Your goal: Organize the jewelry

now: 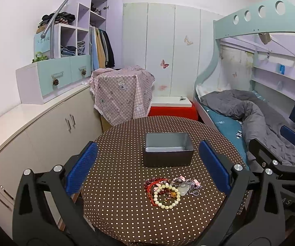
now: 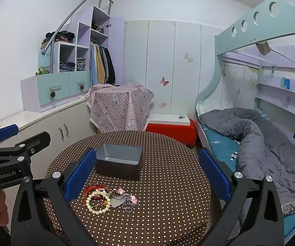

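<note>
Both grippers, left gripper (image 1: 147,166) and right gripper (image 2: 147,174), hover spread wide and empty above the dotted table (image 1: 116,215), where the jewelry pile (image 1: 172,190) lies just before the empty tin box (image 1: 168,151), presumably its destination.

A round table (image 1: 127,215) wore a brown cloth with pale dots. Behind it stood something draped in a pink checked cloth with bears (image 1: 123,94), and beside that a red box (image 1: 174,110) topped by a white board (image 1: 171,102). Cream cabinets (image 1: 51,131) ran along the left wall under a mint-fronted drawer unit (image 1: 61,75) and open shelves of folded clothes (image 1: 73,41), with coats hanging (image 1: 102,49) next to them. White wardrobe doors carried butterfly stickers (image 1: 164,64). On the right, a bunk bed (image 1: 250,20) held a crumpled grey duvet (image 1: 256,114).
</note>
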